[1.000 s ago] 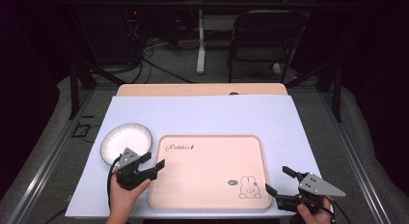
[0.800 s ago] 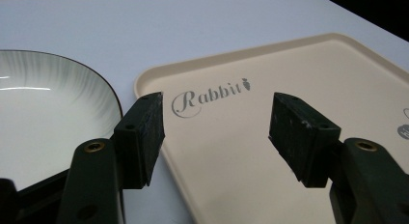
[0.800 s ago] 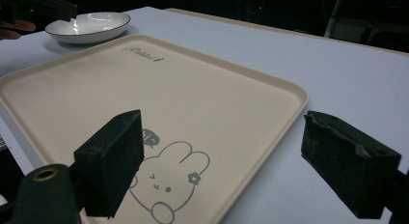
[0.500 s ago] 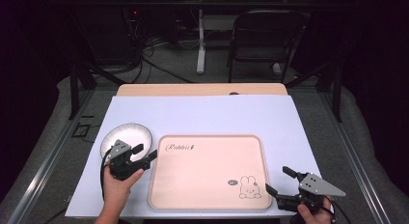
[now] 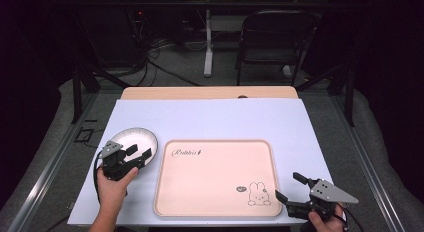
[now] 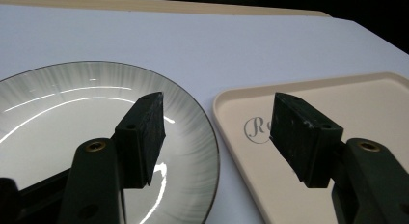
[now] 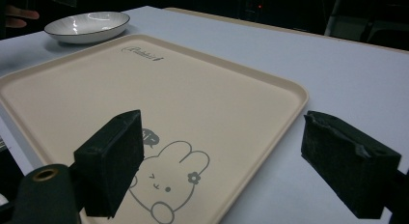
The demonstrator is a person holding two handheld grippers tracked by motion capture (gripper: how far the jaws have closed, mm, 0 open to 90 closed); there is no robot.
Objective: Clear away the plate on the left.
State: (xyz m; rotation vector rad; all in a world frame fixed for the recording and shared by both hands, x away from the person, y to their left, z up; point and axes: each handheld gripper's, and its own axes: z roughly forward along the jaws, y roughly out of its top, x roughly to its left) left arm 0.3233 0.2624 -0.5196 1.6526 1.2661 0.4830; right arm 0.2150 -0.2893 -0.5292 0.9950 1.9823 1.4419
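A white plate with a dark rim (image 5: 131,141) (image 6: 58,118) (image 7: 87,26) lies on the table at the left. Beside it to the right lies a beige tray (image 5: 215,177) (image 6: 337,93) (image 7: 144,89) with a rabbit drawing. My left gripper (image 5: 139,153) (image 6: 217,132) is open and hovers over the plate's right rim, one jaw above the plate and the other above the tray's corner. My right gripper (image 5: 290,188) (image 7: 231,161) is open near the tray's front right corner, astride its edge, with nothing between the jaws.
The white table top (image 5: 215,117) has a wooden strip (image 5: 210,93) along its far edge. A black folding chair (image 5: 272,37) and cables stand on the floor beyond the table.
My left gripper has moved forward and left, from beside the tray's left edge up to the plate's right rim. The right gripper has stayed put.
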